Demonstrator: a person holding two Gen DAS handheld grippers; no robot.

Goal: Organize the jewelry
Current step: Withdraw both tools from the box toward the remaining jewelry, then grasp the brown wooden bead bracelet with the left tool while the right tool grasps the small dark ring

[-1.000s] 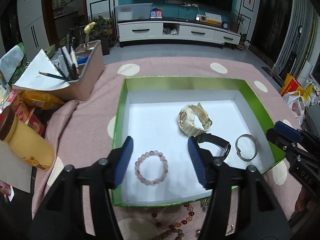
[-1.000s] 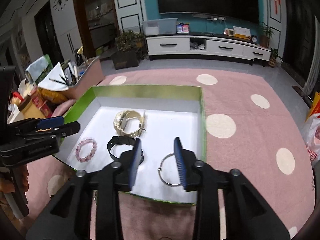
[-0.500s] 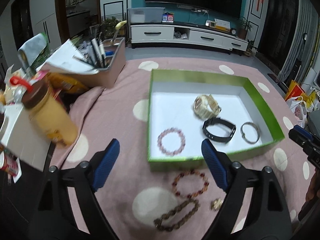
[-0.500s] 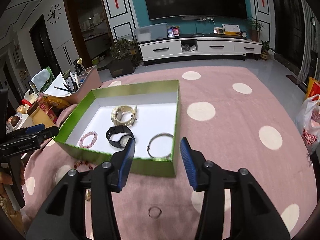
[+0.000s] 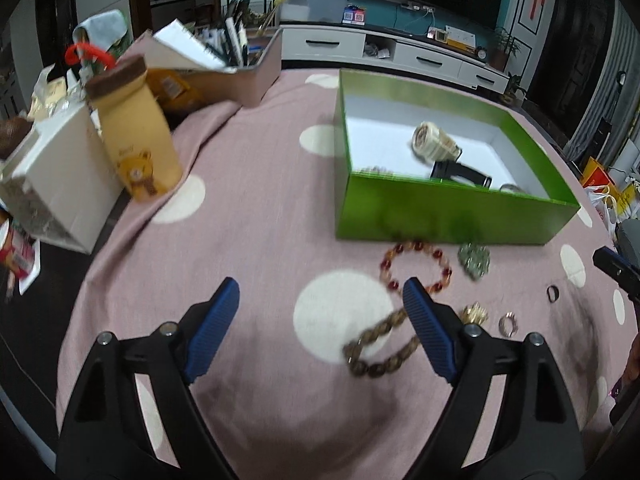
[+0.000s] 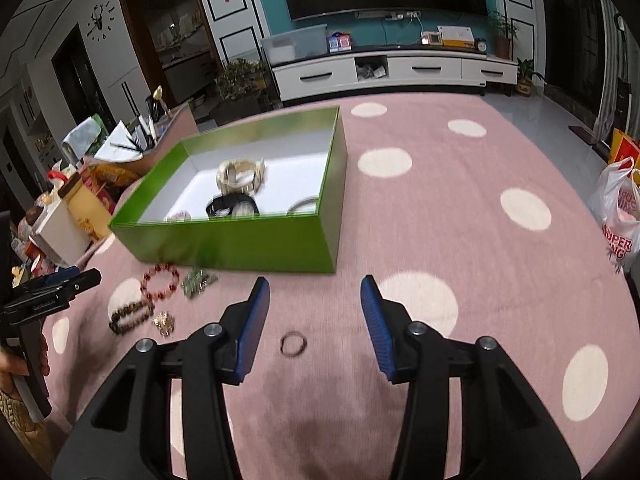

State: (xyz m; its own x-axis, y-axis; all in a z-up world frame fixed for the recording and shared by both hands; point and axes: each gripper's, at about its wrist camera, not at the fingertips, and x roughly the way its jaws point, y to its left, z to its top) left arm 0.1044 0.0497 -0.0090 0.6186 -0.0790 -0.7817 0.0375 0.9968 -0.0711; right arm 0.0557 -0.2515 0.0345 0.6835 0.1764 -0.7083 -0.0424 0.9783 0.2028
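Note:
A green box (image 5: 448, 212) (image 6: 240, 244) with a white floor holds a cream watch (image 5: 434, 146), a black band (image 5: 460, 172), a metal bangle and a pink bead bracelet (image 6: 178, 216). In front of it on the pink cloth lie a red bead bracelet (image 5: 416, 266) (image 6: 160, 282), a brown bead bracelet (image 5: 380, 344), a green brooch (image 5: 474, 260), a gold piece (image 5: 474, 314) and small rings (image 5: 508, 324). A dark ring (image 6: 293, 344) lies just ahead of my open, empty right gripper (image 6: 314, 320). My left gripper (image 5: 320, 320) is open and empty, low over the cloth, left of the brown bracelet.
A yellow bear bottle (image 5: 136, 136), a white carton (image 5: 56, 184) and a pen-filled organiser (image 5: 240, 68) crowd the left side. A plastic bag (image 6: 620, 216) sits off the right edge. A TV cabinet stands at the back.
Both grippers have pulled back out of the box and dropped low toward the near cloth. The loose jewelry in front of the box has come into view. Both stay open.

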